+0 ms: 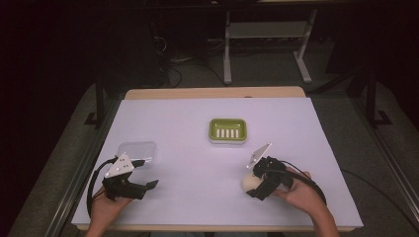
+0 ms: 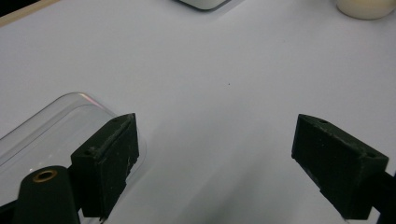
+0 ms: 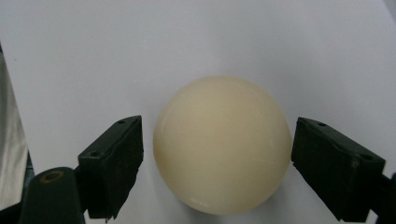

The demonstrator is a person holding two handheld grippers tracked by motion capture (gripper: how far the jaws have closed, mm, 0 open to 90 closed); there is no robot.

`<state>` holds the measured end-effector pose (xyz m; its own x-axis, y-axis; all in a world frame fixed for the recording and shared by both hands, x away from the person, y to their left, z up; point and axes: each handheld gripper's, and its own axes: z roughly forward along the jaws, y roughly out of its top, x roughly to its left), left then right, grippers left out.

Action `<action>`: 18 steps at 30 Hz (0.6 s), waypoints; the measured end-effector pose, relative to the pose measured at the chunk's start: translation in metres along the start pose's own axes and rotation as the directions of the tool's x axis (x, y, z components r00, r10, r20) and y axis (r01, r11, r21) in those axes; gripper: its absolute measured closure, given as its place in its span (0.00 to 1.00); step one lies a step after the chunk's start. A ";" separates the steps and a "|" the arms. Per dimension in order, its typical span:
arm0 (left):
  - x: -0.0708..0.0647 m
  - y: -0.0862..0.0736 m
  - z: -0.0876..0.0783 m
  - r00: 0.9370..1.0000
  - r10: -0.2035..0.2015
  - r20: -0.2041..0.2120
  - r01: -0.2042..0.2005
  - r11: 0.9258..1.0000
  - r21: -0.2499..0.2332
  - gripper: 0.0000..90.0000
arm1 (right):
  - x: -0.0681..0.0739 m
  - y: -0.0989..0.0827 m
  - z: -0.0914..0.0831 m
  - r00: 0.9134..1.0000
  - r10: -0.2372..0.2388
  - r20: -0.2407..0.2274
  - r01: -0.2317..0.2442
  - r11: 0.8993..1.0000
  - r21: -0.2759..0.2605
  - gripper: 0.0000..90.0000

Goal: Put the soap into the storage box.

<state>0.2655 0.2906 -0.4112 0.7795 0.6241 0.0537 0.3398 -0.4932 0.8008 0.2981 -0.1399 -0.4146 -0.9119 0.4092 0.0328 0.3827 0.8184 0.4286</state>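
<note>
A cream, rounded bar of soap [image 3: 222,144] lies on the white table between the jaws of my right gripper [image 3: 218,140], which stand open with a thin gap on each side. From above, the soap [image 1: 247,183] sits at the front right, with my right gripper [image 1: 253,181] around it. A green soap dish [image 1: 227,131] with a white slotted insert stands at the table's middle. My left gripper [image 1: 147,173] is open at the front left, holding nothing. In the left gripper view its jaws [image 2: 217,140] stand wide apart, the left one over the edge of a clear plastic lid [image 2: 51,130].
The clear lid [image 1: 137,150] lies just beyond my left gripper. The white table sheet [image 1: 197,163] ends at a wooden edge at the back. Metal table legs and cables stand on the dark floor behind.
</note>
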 end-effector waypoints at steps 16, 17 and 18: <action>0.001 0.000 -0.001 1.000 -0.006 0.001 0.006 1.000 -0.005 0.16 | -0.001 0.006 0.011 1.000 -0.012 -0.001 0.012 0.998 0.054 0.22; 0.001 0.000 -0.001 1.000 -0.009 0.003 0.009 1.000 -0.005 0.16 | 0.000 0.006 0.011 1.000 -0.015 0.002 0.015 0.998 0.056 0.24; 0.001 0.000 -0.001 1.000 -0.007 0.002 0.007 1.000 -0.005 0.16 | 0.000 0.006 0.011 1.000 -0.013 0.002 0.013 0.998 0.059 0.24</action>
<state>0.2657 0.2921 -0.4105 0.7779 0.6267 0.0465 0.3429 -0.4853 0.8043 0.3020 -0.1304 -0.4220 -0.9165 0.3992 0.0256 0.3790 0.8462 0.3746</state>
